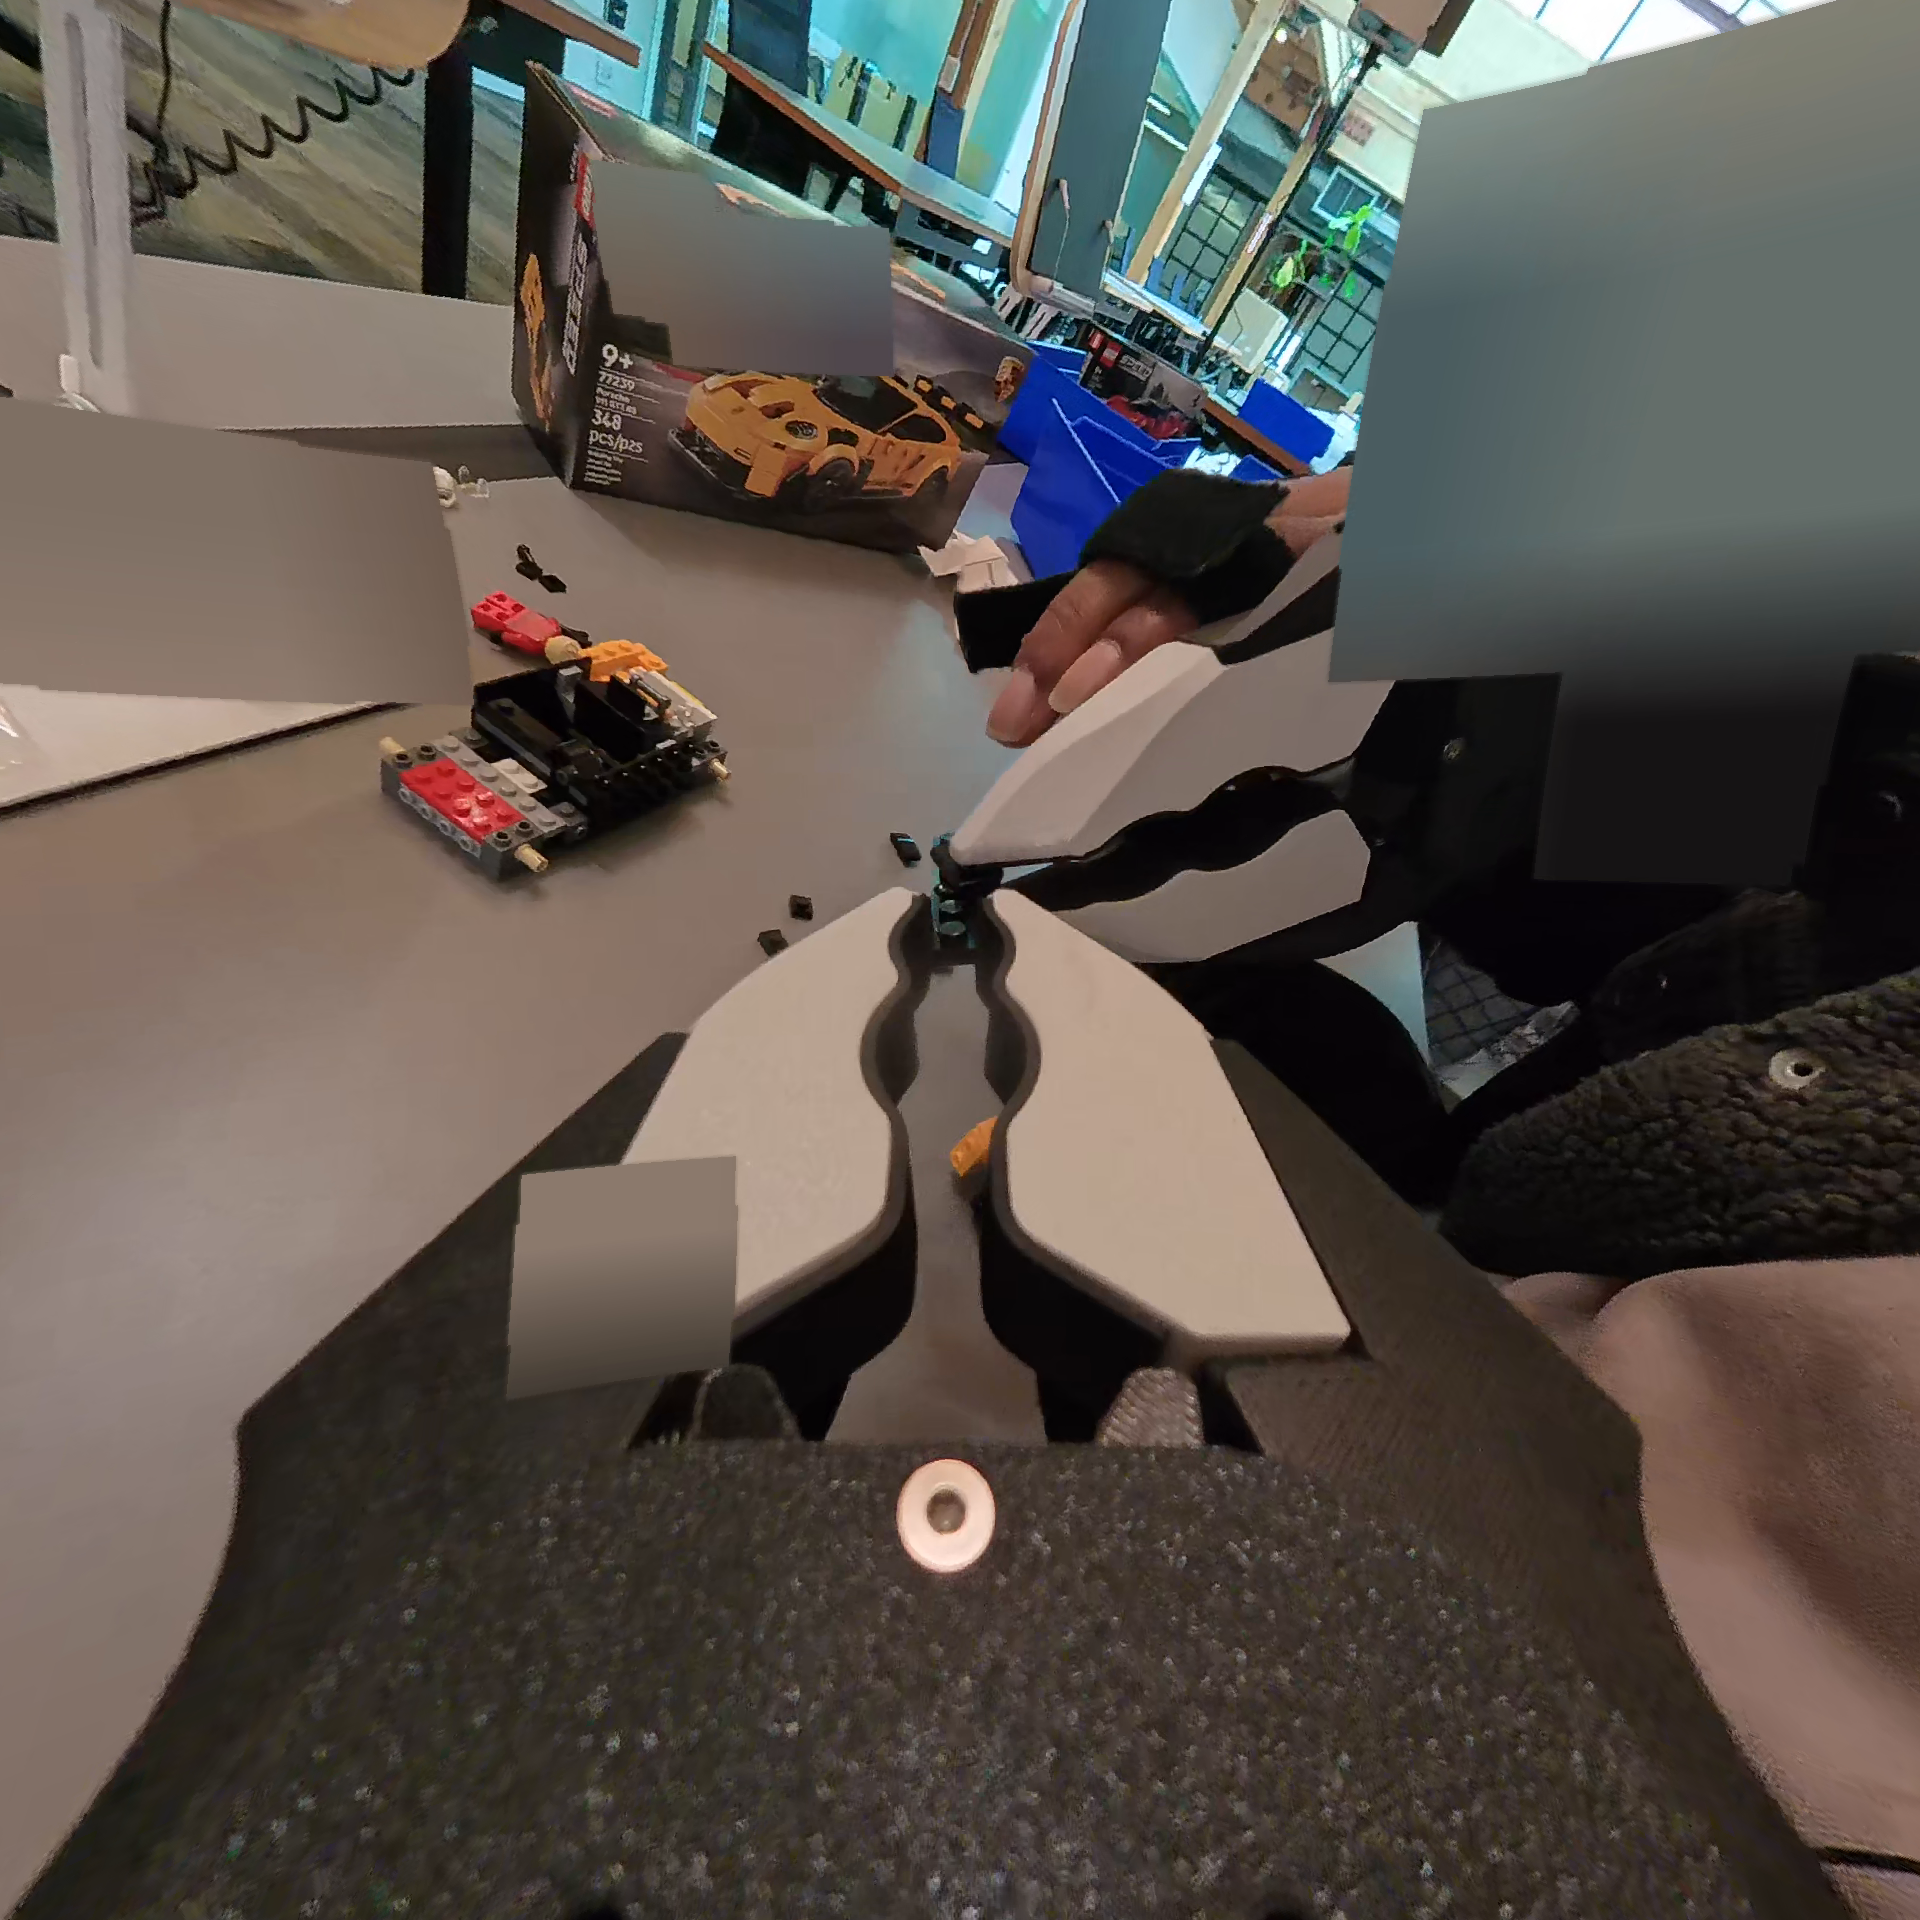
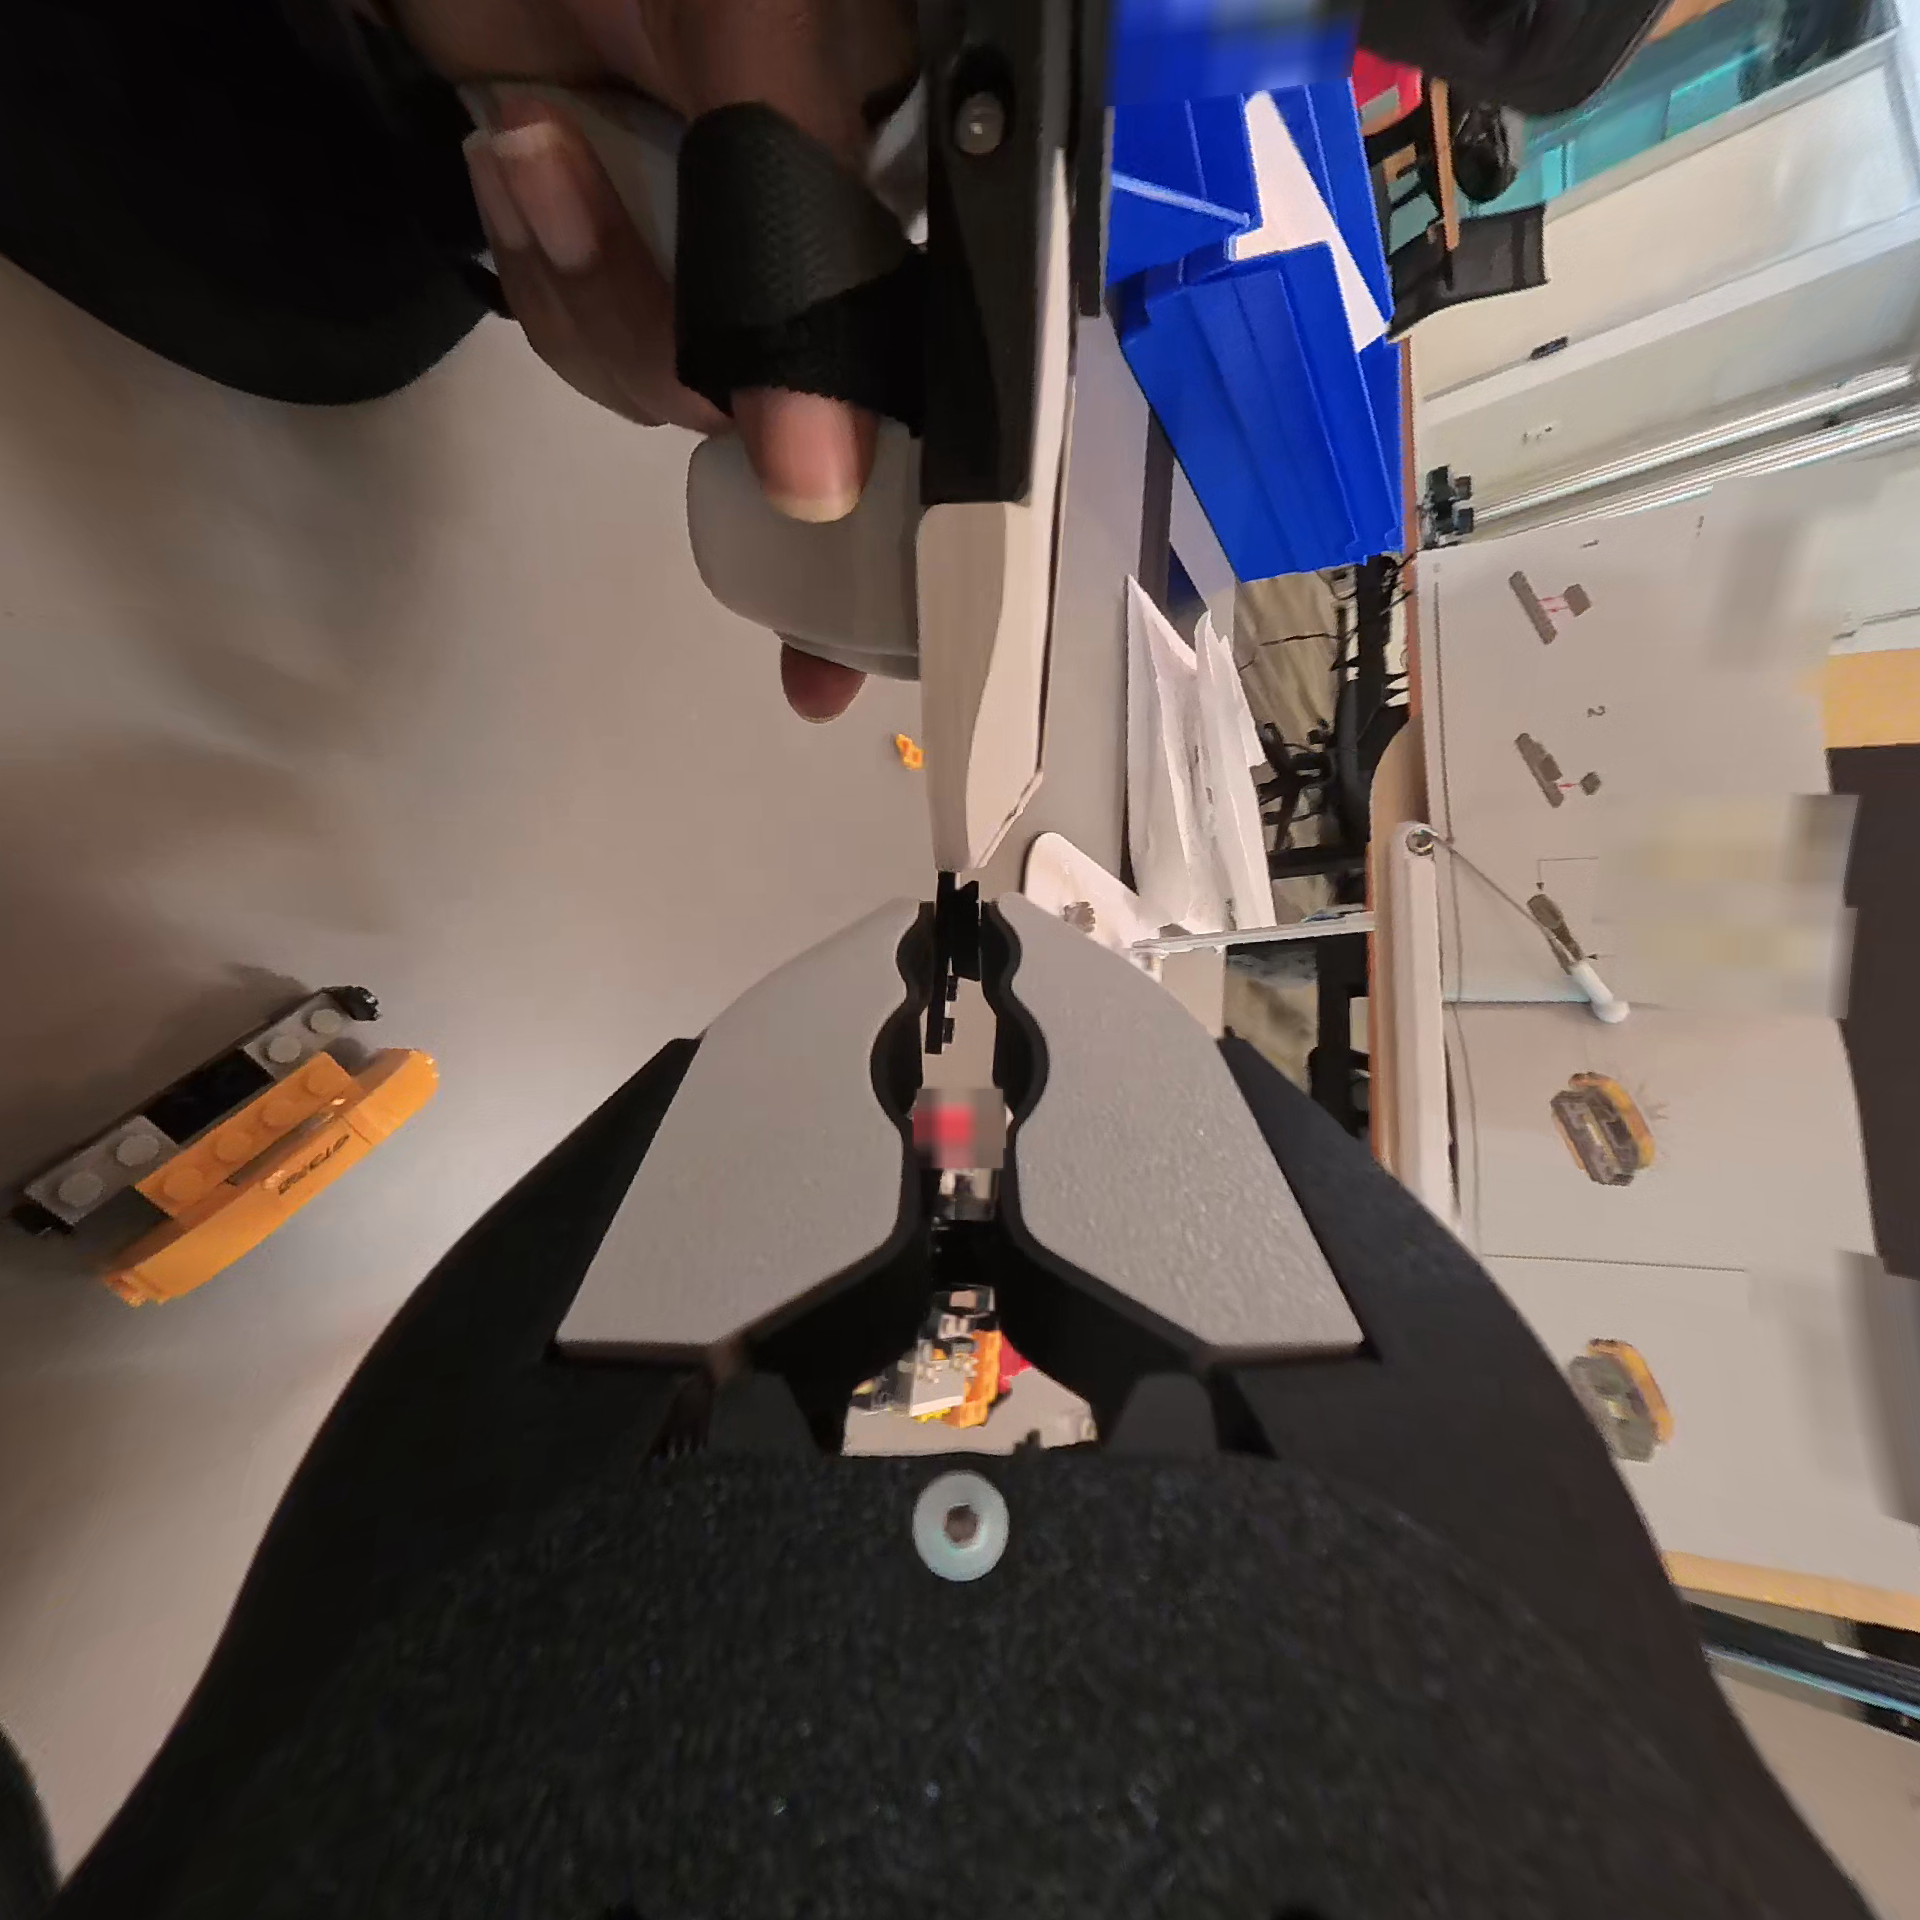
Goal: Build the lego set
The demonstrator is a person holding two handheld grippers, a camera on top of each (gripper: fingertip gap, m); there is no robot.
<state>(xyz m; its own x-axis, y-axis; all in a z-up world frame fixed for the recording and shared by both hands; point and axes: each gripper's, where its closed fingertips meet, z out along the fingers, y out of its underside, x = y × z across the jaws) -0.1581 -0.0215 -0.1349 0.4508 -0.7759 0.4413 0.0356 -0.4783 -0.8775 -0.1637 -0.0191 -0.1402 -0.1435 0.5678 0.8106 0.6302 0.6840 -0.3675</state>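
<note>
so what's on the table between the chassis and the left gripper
Three small black pieces lie loose on the grey table between chassis and left gripper, in the left wrist view.

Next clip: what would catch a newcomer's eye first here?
Dead centre, the left hand-held gripper and right hand-held gripper meet tip to tip, both pinching a small black piece. Left of them on the grey table sits the half-built car chassis, with the set box behind it.
</note>
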